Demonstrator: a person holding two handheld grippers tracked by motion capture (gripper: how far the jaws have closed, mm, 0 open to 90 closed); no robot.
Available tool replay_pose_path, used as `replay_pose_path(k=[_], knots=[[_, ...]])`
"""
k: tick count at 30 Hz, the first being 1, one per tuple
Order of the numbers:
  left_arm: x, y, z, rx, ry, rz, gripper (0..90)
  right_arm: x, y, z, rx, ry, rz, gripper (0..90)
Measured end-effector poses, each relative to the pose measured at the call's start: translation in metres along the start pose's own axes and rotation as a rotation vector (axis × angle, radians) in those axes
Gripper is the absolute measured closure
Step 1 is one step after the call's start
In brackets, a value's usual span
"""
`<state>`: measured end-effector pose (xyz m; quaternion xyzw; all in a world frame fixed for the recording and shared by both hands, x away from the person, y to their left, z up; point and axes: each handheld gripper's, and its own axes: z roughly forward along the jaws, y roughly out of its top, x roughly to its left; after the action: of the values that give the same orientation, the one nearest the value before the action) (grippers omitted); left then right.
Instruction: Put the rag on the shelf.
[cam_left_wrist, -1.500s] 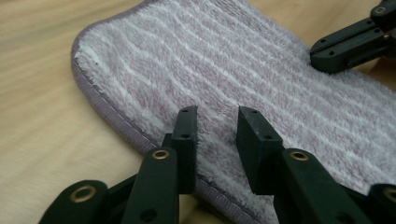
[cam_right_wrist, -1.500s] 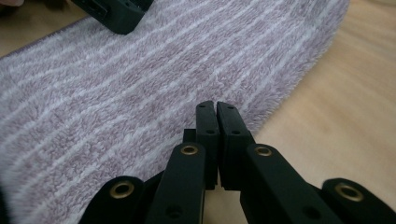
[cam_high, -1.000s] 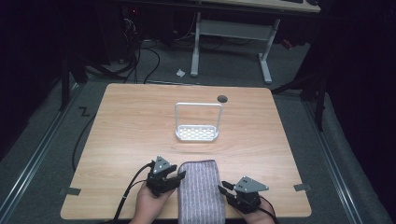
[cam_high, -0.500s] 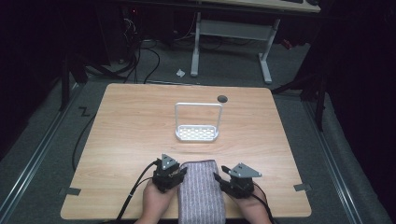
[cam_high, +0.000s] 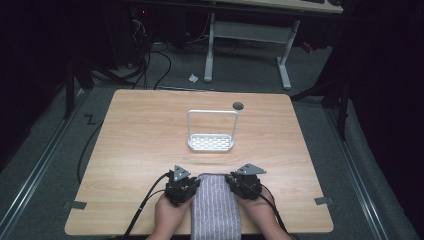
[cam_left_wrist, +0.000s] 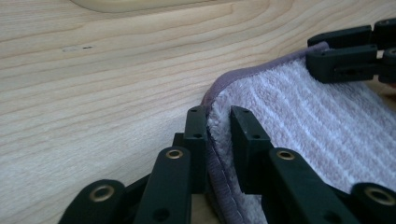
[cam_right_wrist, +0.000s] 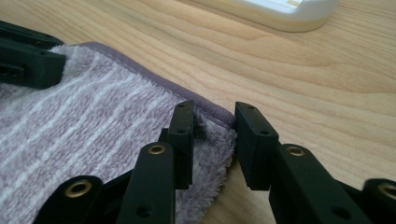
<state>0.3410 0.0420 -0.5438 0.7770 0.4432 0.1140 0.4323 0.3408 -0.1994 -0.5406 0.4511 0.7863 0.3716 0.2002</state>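
Both grippers had come forward and inward along the towel's sides since a second earlier, when they sat further back toward the person, the right one well behind the left. Now they stood level with each other at the towel's two far corners, which I judged meant the approach was over and the grasp was about to be made.

The desk (cam_high: 150, 130) carried few things. Largest on it was the towel (cam_high: 216, 210), a striped lilac-grey cloth lying flat at the near edge, between the person's hands. Its long axis ran from the person straight away toward the far side of the desk, and its short far edge pointed at the white rack (cam_high: 211, 131), which stood well apart near the middle.

The left gripper (cam_high: 183, 185) sat at the far left corner. In its own view, its fingers (cam_left_wrist: 195, 140) stood either side of the towel's hem with a narrow gap between them, close against the pile but not yet squeezed together. The right gripper (cam_high: 245, 181) sat at the far right corner. Its fingers (cam_right_wrist: 183, 135) were parted wider, with the corner's hem lying between them and the outer finger clear of the cloth.

Closing both pairs looked like the next step, probably for lifting or folding that far edge.
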Motion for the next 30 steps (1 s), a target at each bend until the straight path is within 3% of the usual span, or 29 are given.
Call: replay_pose_path(k=[2,7,9,15,16,22,27,30], knots=[[-0.003,0.0,0.001,0.001,0.008,0.023,79.9,0.002,-0.002,-0.002,0.0,0.004,0.009,75.5],[-0.004,-0.001,-0.001,-0.01,-0.004,0.033,81.3,0.009,-0.006,-0.008,-0.012,0.022,-0.024,83.9],[-0.005,-0.003,-0.005,-0.048,-0.009,0.04,81.3,0.009,-0.008,-0.012,-0.054,0.03,-0.017,84.3],[-0.009,-0.003,-0.016,-0.134,-0.021,0.052,81.1,0.007,-0.004,-0.029,-0.184,-0.019,-0.02,84.2],[-0.01,-0.002,-0.018,-0.15,-0.022,0.05,81.1,0.007,-0.004,-0.029,-0.184,-0.019,-0.02,84.2],[-0.017,-0.001,-0.037,-0.252,-0.016,0.075,81.0,0.017,-0.001,-0.042,-0.266,-0.037,-0.058,84.1],[-0.024,0.003,-0.057,-0.348,-0.012,0.109,80.9,0.029,0.006,-0.065,-0.379,-0.054,-0.102,84.1],[-0.028,0.005,-0.069,-0.386,-0.014,0.119,81.0,0.032,0.008,-0.071,-0.402,-0.048,-0.112,84.0]])
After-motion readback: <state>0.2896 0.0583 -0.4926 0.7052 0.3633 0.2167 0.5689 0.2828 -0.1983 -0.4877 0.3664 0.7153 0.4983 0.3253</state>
